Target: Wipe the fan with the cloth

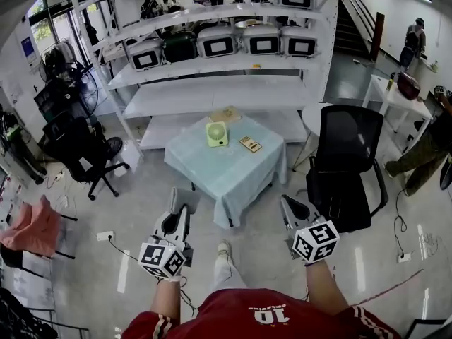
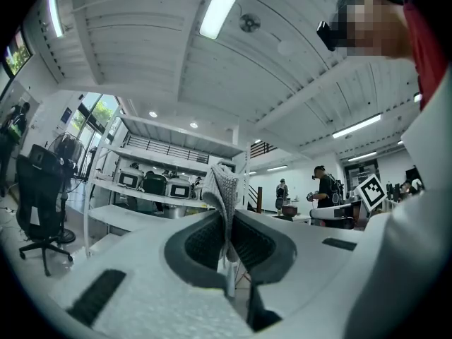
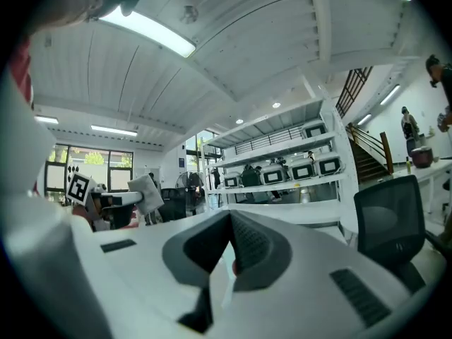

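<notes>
Holding the cloth, not at the fan yet

Left gripper [image 2: 227, 221] is clamped on the grey cloth [image 2: 224, 188], which sticks up past the jaw tips, so it's ready for wiping. Right gripper [image 3: 230, 223] has its jaws pressed together on nothing, probably kept free to steady things. The green fan [image 1: 217, 133] sits near the table's [image 1: 212, 179] far edge, well apart from both grippers.

Fan [image 1: 217, 133] lt green; tablecloth [image 1: 233, 175] pale blue; cloth [image 2: 224, 189] grey waffle.

Coarse woven cloth [image 2: 224, 189], glossy smooth floor [image 1: 261, 260], plastic fan [image 1: 217, 133]
</notes>
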The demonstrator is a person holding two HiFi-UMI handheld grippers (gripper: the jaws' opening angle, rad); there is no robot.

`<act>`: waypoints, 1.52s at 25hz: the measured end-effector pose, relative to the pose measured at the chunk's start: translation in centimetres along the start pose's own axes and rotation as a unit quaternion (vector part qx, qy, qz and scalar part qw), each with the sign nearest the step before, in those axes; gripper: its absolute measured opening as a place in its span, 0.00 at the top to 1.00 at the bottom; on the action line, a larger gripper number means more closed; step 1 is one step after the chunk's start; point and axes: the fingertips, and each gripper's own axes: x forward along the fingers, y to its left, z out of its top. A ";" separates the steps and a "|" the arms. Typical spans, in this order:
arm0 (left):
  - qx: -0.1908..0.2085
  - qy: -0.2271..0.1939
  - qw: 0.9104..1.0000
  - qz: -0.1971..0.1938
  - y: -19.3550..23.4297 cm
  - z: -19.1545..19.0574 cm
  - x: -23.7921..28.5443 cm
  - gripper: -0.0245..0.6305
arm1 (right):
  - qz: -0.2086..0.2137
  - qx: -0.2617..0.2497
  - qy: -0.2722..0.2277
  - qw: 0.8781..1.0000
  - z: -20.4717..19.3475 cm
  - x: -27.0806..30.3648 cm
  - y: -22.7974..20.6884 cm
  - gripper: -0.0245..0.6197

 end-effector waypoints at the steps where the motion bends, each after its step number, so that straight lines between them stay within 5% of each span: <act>1: -0.001 0.002 1.000 0.001 0.4 -0.2 0.2 0.93 | 0.002 -0.001 0.000 1.000 0.0 0.5 0.0 0.96; 18: -0.022 0.009 1.000 0.000 13.6 -1.2 14.3 0.93 | 0.069 0.009 0.040 0.997 2.4 17.4 -2.3 0.96; 30: -0.005 0.033 0.999 -0.043 24.9 -0.5 25.0 0.93 | 0.043 -0.013 0.057 0.997 3.5 33.4 -5.2 0.96; 38: -0.025 0.037 0.997 -0.070 29.3 -0.9 31.4 0.93 | 0.010 0.000 0.057 0.998 2.6 38.9 -7.1 0.96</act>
